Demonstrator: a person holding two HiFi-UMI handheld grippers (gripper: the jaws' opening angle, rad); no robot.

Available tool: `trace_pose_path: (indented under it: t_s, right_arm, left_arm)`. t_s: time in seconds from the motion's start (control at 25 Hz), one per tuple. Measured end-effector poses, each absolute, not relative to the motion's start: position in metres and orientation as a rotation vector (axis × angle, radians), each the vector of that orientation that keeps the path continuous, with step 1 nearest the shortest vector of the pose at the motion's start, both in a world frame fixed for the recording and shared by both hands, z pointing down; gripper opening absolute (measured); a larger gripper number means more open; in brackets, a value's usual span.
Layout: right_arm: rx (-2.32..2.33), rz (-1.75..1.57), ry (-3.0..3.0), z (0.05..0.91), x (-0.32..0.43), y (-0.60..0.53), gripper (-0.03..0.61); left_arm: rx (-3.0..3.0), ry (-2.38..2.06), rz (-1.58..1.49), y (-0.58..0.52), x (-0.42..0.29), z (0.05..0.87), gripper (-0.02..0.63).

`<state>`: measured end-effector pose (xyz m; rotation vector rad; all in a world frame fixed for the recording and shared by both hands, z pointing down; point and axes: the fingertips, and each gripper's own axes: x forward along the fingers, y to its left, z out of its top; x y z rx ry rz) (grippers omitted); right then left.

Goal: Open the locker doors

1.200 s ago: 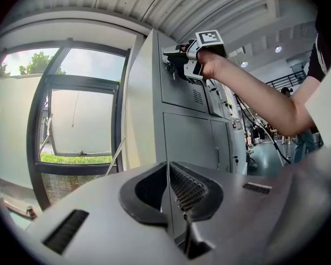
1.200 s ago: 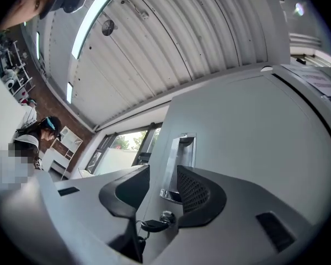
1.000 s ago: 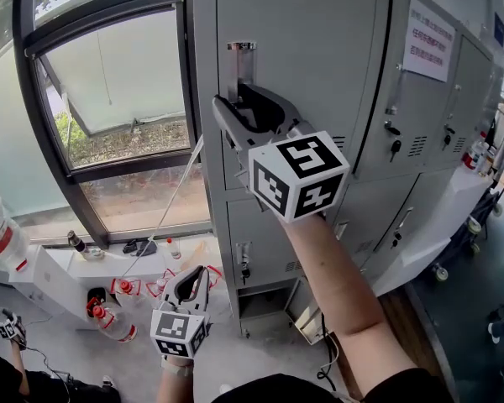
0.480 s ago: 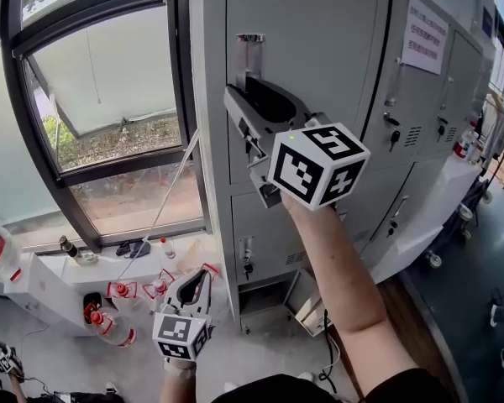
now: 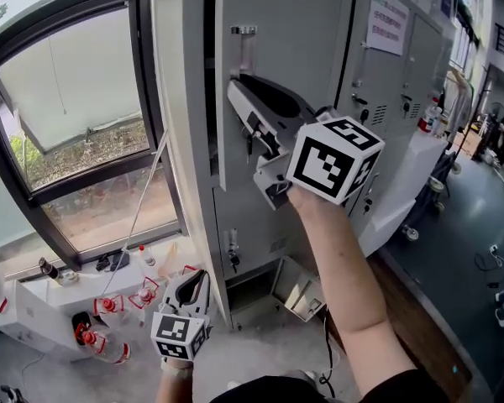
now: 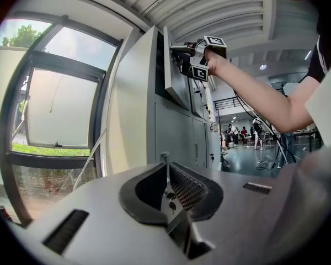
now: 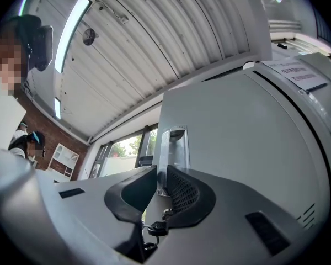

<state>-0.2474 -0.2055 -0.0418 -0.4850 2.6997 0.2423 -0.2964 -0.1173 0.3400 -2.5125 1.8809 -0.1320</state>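
The grey upper locker door [image 5: 277,49] stands swung out a little, with a dark gap along its left edge. My right gripper [image 5: 238,91] is at that edge just below the metal handle [image 5: 244,49]. Its jaws are closing, and the door's edge runs between the pads under the handle [image 7: 174,145]. A key [image 7: 154,228] hangs low between the jaws. My left gripper [image 5: 200,277] hangs low near the floor, shut and holding nothing. In its own view my left gripper [image 6: 166,169] points up at the door [image 6: 146,81] and at my right gripper [image 6: 179,51].
A large window [image 5: 76,124] is at the left, with red-capped bottles [image 5: 101,342] on the floor below it. A lower locker [image 5: 252,225] sits under the open door. More lockers with a paper notice [image 5: 388,23] run off to the right. A small flap [image 5: 298,292] lies open at floor level.
The upper locker door has swung out from flush, and a dark gap now shows at its left edge. My right gripper came towards me with it. My left gripper stayed low.
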Motion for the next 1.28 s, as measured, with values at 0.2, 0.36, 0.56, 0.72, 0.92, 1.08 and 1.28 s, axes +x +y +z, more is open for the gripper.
trace_pose_path:
  t_s: [0.2,0.36,0.56,0.72,0.92,1.08,1.28]
  right_arm:
    - [-0.368,0.192,2.713,-0.042,-0.222,-0.185,0.080]
    - [-0.264,0.155,2.726,-0.041,-0.193,-0.172,0.080]
    - [-0.146,0.134,2.728,-0.041,-0.151,-0.158,0.086]
    - [-0.060,0.101,2.703,-0.041,-0.112,-0.153,0.098]
    - [-0.045,0.130,2.693,-0.041,-0.079,-0.153,0.109]
    - [-0.070,0.155,2.707,-0.040,-0.071,-0.157,0.109]
    - [-0.110,0.210,2.719,-0.040,-0.039,-0.163,0.057]
  left_arm:
    - [-2.534,1.842,-0.128,-0.114,-0.272,0.334,0.020]
    - [-2.552,1.821,-0.112,-0.117,-0.245,0.328,0.020]
    - [-2.576,1.774,-0.119,-0.117,-0.206,0.324,0.020]
    - [-2.590,1.752,-0.121,-0.116,-0.177,0.323,0.020]
    - [-2.601,1.720,-0.137,-0.116,-0.151,0.322,0.020]
    - [-2.612,1.711,-0.131,-0.121,-0.149,0.322,0.020]
    - [-2.628,1.684,-0.144,-0.127,-0.127,0.324,0.020]
